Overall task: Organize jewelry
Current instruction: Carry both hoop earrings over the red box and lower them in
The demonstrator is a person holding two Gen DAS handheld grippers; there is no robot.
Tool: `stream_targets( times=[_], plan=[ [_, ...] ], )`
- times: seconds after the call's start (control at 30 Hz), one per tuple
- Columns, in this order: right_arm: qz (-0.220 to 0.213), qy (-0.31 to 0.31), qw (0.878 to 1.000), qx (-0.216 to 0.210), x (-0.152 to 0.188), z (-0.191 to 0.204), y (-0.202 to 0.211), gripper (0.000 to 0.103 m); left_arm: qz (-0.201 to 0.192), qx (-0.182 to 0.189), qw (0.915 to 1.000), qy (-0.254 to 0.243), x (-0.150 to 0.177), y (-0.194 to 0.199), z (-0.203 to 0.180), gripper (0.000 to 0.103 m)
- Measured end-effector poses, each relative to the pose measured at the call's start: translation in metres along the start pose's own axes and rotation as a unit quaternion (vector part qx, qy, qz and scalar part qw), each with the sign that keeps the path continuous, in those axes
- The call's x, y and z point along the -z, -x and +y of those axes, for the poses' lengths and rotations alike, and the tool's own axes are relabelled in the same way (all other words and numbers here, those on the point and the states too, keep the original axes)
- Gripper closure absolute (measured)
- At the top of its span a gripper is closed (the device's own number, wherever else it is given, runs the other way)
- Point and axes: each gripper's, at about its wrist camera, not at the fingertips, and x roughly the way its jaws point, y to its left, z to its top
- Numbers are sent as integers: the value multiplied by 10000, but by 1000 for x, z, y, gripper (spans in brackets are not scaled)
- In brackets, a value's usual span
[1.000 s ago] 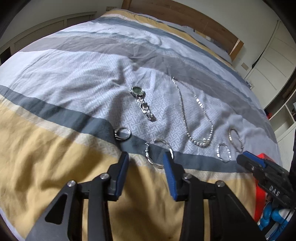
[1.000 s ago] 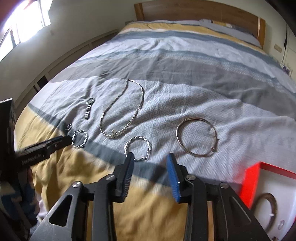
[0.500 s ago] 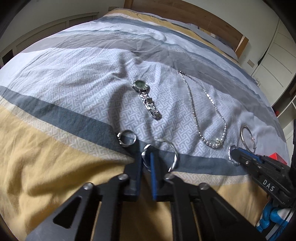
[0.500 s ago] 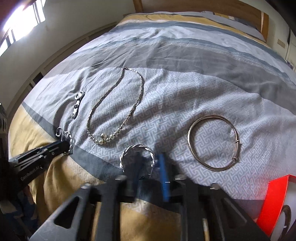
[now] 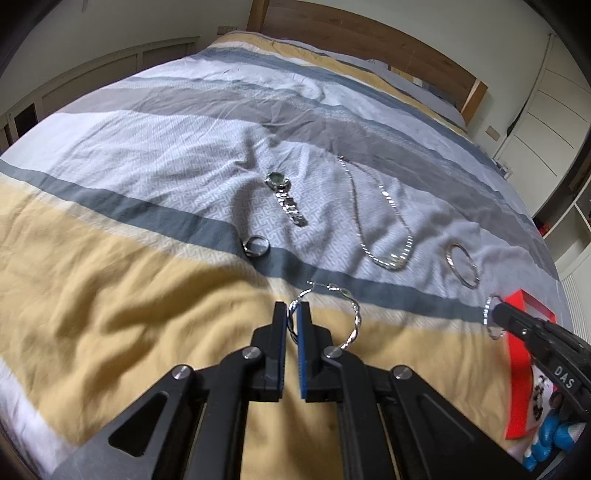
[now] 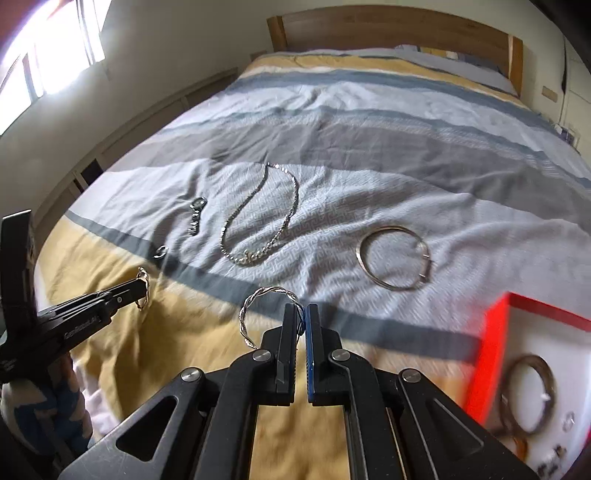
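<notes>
My left gripper is shut on a twisted silver hoop earring, held just above the yellow stripe of the bedspread. My right gripper is shut on the matching twisted hoop, also held off the cover. Each gripper shows in the other view: the right one at the right edge, the left one at the left. On the grey patterned stripe lie a watch, a ring, a chain necklace and a thin bangle.
A red-rimmed box sits at the near right on the bed, with a dark bangle and small pieces inside. The wooden headboard is far off. White cupboards stand to the right of the bed.
Both grippers went from open, above the hoops, to shut on them. Each hoop has come up off the bedspread with its gripper.
</notes>
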Motion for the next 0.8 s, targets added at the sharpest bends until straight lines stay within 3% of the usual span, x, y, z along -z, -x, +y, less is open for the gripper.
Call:
stream_targets(
  times=[0.23, 0.4, 0.8],
  plan=[
    [-219, -97, 9994, 269, 28, -23, 63, 99, -36, 196, 9992, -343, 14, 37, -37, 99],
    [-314, -446, 9965, 634, 56, -70, 103, 99, 35, 448, 9964, -713, 25, 49, -84, 99],
    [-35, -1150, 9842, 1346, 128, -179, 140, 99, 456, 1125, 9773, -1739, 72, 38, -216, 99]
  ],
)
